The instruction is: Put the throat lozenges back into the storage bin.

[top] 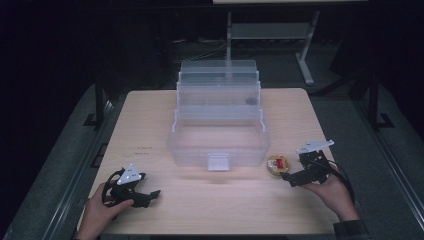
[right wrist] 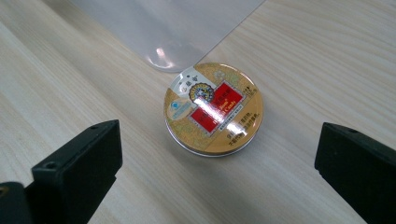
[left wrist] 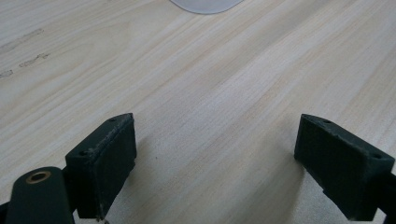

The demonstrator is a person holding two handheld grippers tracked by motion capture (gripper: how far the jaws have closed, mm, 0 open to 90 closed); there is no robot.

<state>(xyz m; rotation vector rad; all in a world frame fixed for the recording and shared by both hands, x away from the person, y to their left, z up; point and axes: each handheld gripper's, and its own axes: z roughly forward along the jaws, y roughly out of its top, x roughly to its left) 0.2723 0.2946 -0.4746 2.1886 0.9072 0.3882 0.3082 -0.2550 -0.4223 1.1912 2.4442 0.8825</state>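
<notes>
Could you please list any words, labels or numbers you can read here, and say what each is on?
Round tin, red panel on the lid: gold lettering, too blurred to read.
Same lid, white and blue badges and small dark lines near the rim: too small to read.
Table: faint dark marks, not readable.
Clear plastic box: no text.

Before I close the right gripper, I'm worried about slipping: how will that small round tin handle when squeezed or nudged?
The round tin looks rigid, so it probably won't flex. Its glossy lid and curved rim may slip between the right gripper jaws. Lying flat on the table, it should slide rather than roll.
</notes>
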